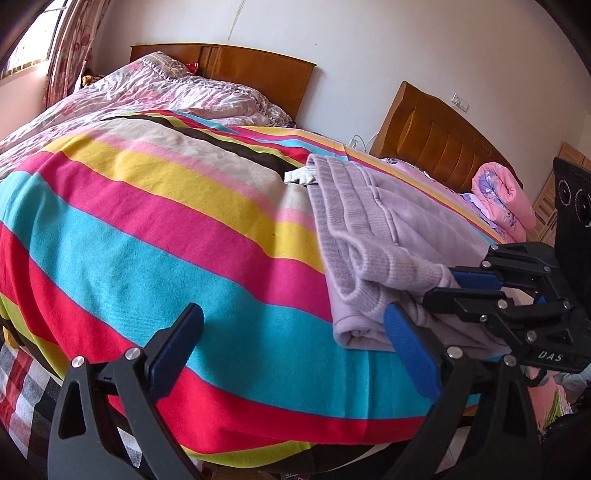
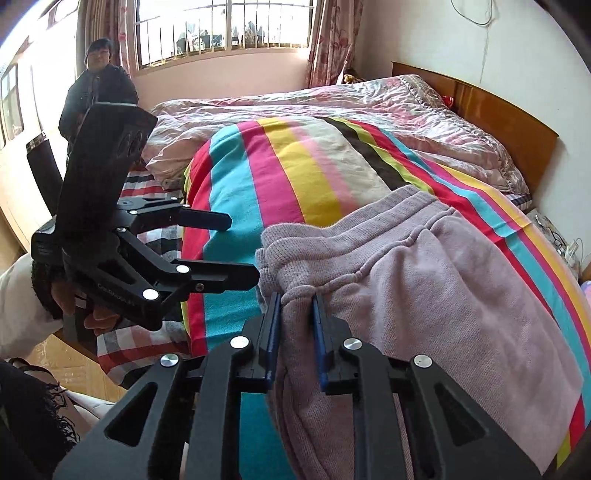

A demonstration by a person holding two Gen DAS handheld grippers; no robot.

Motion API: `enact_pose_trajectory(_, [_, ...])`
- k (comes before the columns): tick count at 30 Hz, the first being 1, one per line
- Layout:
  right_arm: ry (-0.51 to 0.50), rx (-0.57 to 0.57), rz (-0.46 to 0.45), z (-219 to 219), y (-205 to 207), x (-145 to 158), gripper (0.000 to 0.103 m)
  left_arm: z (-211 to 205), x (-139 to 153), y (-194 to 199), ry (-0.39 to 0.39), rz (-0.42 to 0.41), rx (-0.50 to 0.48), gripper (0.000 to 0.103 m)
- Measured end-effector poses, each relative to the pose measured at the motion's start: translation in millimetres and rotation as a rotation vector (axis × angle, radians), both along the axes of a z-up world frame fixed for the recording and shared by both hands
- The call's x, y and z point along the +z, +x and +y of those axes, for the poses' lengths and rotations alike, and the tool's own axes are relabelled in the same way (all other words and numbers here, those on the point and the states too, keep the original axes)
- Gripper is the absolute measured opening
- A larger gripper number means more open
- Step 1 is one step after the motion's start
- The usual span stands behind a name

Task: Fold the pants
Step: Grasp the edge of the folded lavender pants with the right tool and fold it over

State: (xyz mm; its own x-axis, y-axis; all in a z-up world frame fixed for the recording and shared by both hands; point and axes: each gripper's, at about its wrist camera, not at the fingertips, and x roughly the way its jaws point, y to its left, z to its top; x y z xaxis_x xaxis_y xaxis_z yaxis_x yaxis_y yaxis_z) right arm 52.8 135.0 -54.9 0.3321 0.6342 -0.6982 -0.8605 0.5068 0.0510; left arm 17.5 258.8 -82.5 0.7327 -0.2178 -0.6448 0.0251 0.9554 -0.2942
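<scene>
Right gripper [image 2: 295,306] is what I check first: from its own wrist camera I see its two blue pads [image 2: 274,325] drawn in narrow and pinching a bunched fold of the lilac pants [image 2: 424,280] near the ribbed edge, the cloth gathered into a ridge between them. From the left wrist camera the same gripper [image 1: 448,286] comes in from the right, black fingers closed tight on the fabric.

My left gripper [image 1: 291,347] stands wide, its jaws spread far apart with nothing between them. Its right-hand finger sits just beside the near corner of the pants [image 1: 369,236], and I cannot tell whether it touches the cloth; its left-hand finger hovers over the striped blanket [image 1: 166,221]. In the right wrist view I see that gripper [image 2: 240,251] from the side, held in a hand [image 2: 74,306] with a white sleeve, its tips reaching toward the left edge of the pants without closing.

I find the pants lying partly folded on the striped blanket [image 2: 280,177] that covers the bed, toward the right part of it in the left view, waistband end pointing away toward the wooden headboard [image 1: 258,70]. A white strap-like piece [image 1: 301,175] pokes out at the far edge. A pink rumpled quilt [image 2: 332,107] lies beyond, and a rolled pink quilt [image 1: 506,199] sits at far right. A person in a dark coat [image 2: 99,92] stands by the window [image 2: 221,29]
</scene>
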Motion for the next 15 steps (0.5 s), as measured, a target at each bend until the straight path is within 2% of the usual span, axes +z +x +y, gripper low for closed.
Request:
enact_pose_trajectory(5, [0.171, -0.050, 0.136, -26, 21, 15, 0.012, 1, -1, 11, -0.025, 0.003, -0.001, 0.099])
enact_pose_trajectory(8, [0.221, -0.060, 0.166, -34, 26, 24, 0.012, 4, -7, 18, -0.049, 0.027, 0.014, 0.101])
enact_pose_trajectory(11, [0.205, -0.039, 0.116, -34, 18, 36, 0.012, 5, -9, 21, -0.055, 0.030, 0.019, 0.102])
enact_pose_trajectory(15, [0.081, 0.012, 0.011, -13, -7, 33, 0.012, 9, -12, 24, -0.077, 0.026, 0.017, 0.102])
